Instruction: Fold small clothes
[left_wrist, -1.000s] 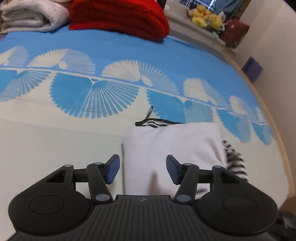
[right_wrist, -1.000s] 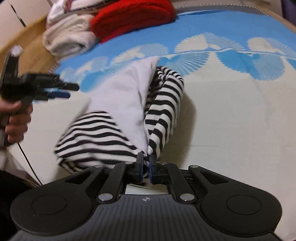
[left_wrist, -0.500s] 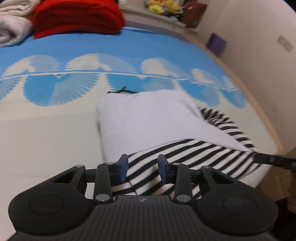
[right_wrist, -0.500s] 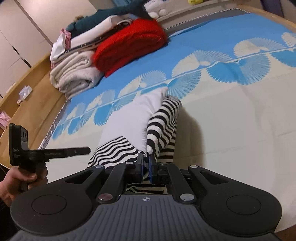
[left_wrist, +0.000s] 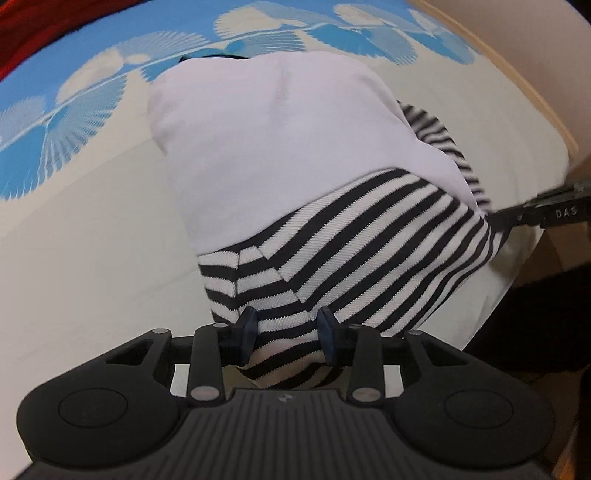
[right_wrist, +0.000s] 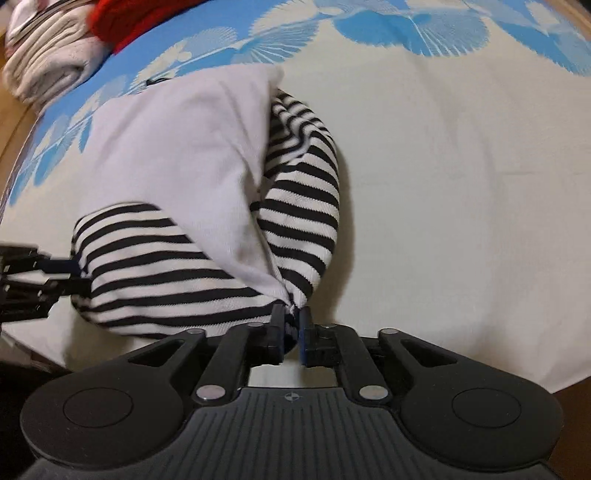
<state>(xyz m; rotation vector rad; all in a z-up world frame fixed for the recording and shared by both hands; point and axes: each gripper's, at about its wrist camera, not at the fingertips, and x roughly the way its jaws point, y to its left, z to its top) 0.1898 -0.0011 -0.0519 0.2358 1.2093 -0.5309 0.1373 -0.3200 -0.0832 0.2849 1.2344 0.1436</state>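
Note:
A small garment (left_wrist: 288, 140) with a white body and black-and-white striped sleeves lies partly folded on the bed. My left gripper (left_wrist: 288, 334) is open, its jaws either side of the striped near corner (left_wrist: 369, 258). My right gripper (right_wrist: 291, 332) is shut on the garment's other near corner (right_wrist: 288, 295), where white cloth and a striped sleeve (right_wrist: 303, 206) bunch together. The left gripper also shows in the right wrist view (right_wrist: 40, 273) at the far left, against the striped edge. The right gripper's fingers show in the left wrist view (left_wrist: 546, 214) at the right.
The bed cover (right_wrist: 461, 184) is cream with a blue fan pattern (left_wrist: 55, 122) further back. A red folded knit (right_wrist: 136, 18) and white folded clothes (right_wrist: 40, 62) are stacked at the far left. The bed's near edge lies just below both grippers.
My left gripper has moved in and down onto the striped near corner, its jaws a little wider. My right gripper has lowered with its held corner towards the bed.

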